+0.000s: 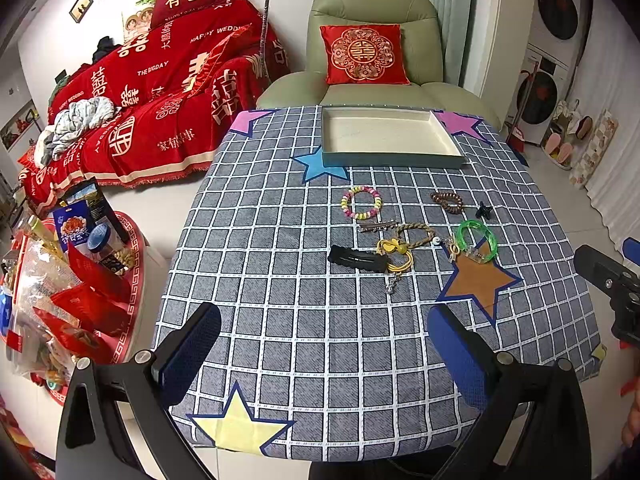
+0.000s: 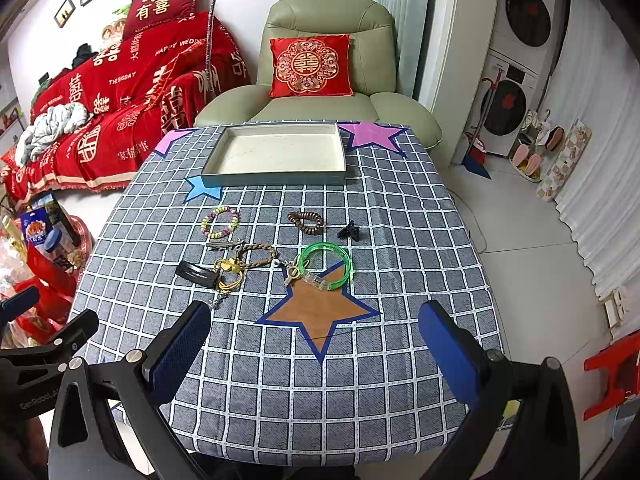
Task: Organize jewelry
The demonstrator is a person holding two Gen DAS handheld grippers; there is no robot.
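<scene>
Both grippers hang spread and empty over the near edge of the table, jewelry untouched.

The jewelry lies scattered mid-table on the checked tablecloth (image 2: pixel 280 380), between the near edge and the empty tray (image 2: pixel 276 152) at the far edge. The green bangle (image 2: pixel 326 266) looks rigid and light, probably slick plastic; pinching across its rim where it lies free of the keys beside it seems best. The beaded bracelet (image 2: pixel 220 222) and braided bracelet (image 2: pixel 256 256) look soft and limp, likely to sag, so a pinch across one strand should do. The black hair clip (image 2: pixel 197 273) is stiff and flat, touching the yellow hair tie (image 2: pixel 229 272). The left gripper (image 1: pixel 324 354) and right gripper (image 2: pixel 314 346) are both wide apart, holding and touching nothing.
</scene>
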